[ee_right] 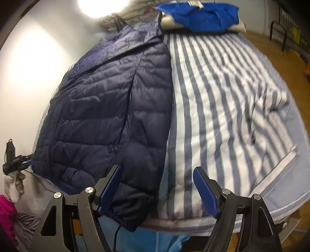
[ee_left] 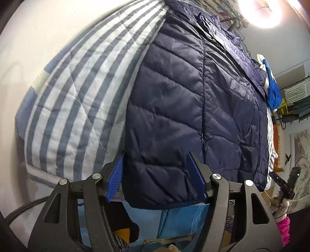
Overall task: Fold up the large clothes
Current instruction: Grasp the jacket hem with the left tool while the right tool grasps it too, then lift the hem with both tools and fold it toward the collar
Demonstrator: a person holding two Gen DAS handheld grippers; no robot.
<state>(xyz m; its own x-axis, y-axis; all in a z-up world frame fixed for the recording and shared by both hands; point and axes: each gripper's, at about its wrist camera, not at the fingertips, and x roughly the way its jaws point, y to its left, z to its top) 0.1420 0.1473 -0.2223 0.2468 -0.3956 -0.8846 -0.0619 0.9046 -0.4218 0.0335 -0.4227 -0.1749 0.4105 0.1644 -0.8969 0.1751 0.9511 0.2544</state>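
Left wrist view: navy puffer jacket (ee_left: 186, 108) lies flat on striped quilt (ee_left: 77, 100), hem overhanging the near bed edge. Left gripper (ee_left: 157, 174) jaws wide, straddling the hem, pads not pressed in. Right gripper (ee_right: 157, 186) jaws wide too, beside the jacket's hem corner. Folded blue garment (ee_right: 199, 16) at far end of bed.

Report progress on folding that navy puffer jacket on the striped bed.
Done: the navy puffer jacket lies flat on the striped quilt, sides apparently folded in to a narrow panel. In hand: the left hand-held gripper straddles its hem, jaws open; the right hand-held gripper sits open at the hem's corner. Left: grasping the hem and folding it up toward the collar.
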